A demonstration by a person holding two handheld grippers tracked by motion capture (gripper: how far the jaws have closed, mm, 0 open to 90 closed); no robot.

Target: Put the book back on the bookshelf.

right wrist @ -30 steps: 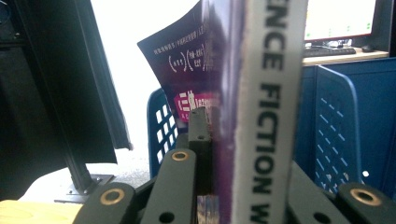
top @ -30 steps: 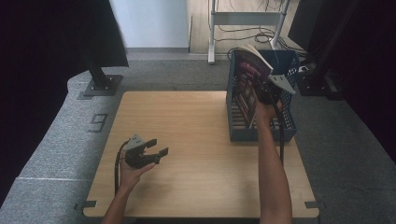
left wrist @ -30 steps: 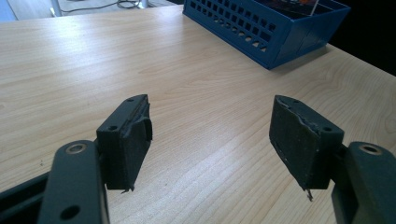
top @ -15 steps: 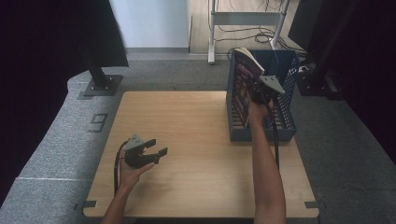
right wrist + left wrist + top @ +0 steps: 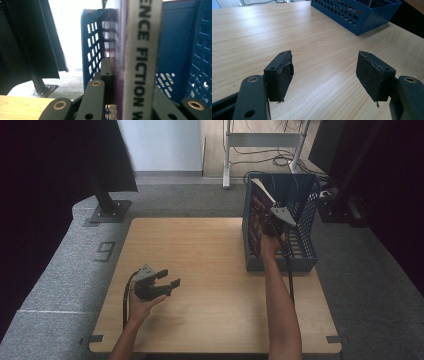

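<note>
Grey carpet surrounds the wooden table, and the blue crate stands at its far right corner. Your right gripper is clamped on a book, which stands upright inside the crate along its left wall; in the right gripper view the spine rises straight between the jaws. Your left gripper rests near the front left of the table with its jaws apart and nothing between them. The risk, as I judge it, is that the book catches on the crate's rim or wall if your wrist tilts, which could tip the crate or twist the book out of your grip. Letting go before it is seated would probably let it topple sideways.
</note>
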